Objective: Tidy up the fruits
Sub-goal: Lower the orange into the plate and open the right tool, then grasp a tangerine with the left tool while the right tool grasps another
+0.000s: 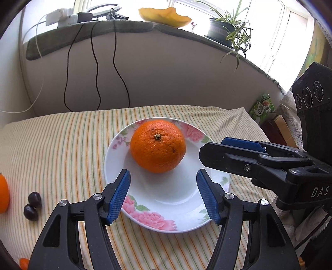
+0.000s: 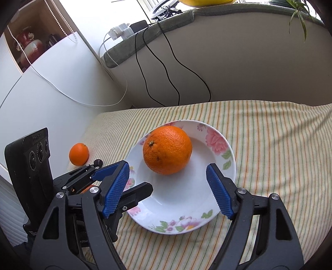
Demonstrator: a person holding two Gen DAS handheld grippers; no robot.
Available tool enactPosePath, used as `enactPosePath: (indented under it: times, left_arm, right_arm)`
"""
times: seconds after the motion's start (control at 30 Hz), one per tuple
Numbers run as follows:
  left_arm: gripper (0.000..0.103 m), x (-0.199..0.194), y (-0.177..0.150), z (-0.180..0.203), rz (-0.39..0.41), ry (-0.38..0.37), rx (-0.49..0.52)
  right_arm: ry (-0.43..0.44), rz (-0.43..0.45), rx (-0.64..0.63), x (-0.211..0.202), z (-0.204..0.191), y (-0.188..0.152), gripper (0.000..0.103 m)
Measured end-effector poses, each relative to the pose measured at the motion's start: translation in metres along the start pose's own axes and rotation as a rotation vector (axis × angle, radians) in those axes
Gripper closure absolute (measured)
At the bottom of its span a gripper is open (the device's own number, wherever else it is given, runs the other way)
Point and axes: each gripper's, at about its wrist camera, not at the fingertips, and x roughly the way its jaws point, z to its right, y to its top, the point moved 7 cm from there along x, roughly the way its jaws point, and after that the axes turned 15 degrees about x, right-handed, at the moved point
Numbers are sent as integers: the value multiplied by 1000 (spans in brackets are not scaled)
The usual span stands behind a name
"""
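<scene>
A large orange rests in a white floral plate on the striped cloth. My left gripper is open and empty over the plate's near side, just short of the orange. My right gripper is open and empty, its jaws apart over the plate in front of the orange; it enters the left wrist view from the right. A smaller orange lies left of the plate. Two dark small fruits lie beside it, one seen in the right wrist view.
The striped cloth covers the table. A grey-topped ledge behind holds a power strip, a plant pot and a yellow-orange bowl. Black cables hang down the wall. Boxes stand at the right.
</scene>
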Motion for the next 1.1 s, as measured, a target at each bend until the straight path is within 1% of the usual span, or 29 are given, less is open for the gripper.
enactPosePath:
  times: [0.13, 0.33, 0.57, 0.8, 0.93, 1.1]
  left_arm:
    - [37, -12, -1, -2, 22, 10, 2]
    - [37, -35, -8, -14, 56, 36, -14]
    - [37, -69, -29, -35, 93, 85, -39]
    - [37, -103, -58, -74, 120, 151, -108]
    - [37, -121, -79, -99, 128, 179, -172]
    - [38, -136, -107, -122, 117, 217, -224]
  right_arm:
    - [-12, 37, -46, -10, -11, -4, 24]
    - [-24, 67, -89, -23, -28, -15, 24]
    - [2, 83, -143, -34, -54, -31, 24]
    - [39, 45, -202, -31, -82, -52, 24]
    - [54, 14, -222, -22, -94, -62, 28]
    - [67, -30, -258, -10, -109, -78, 30]
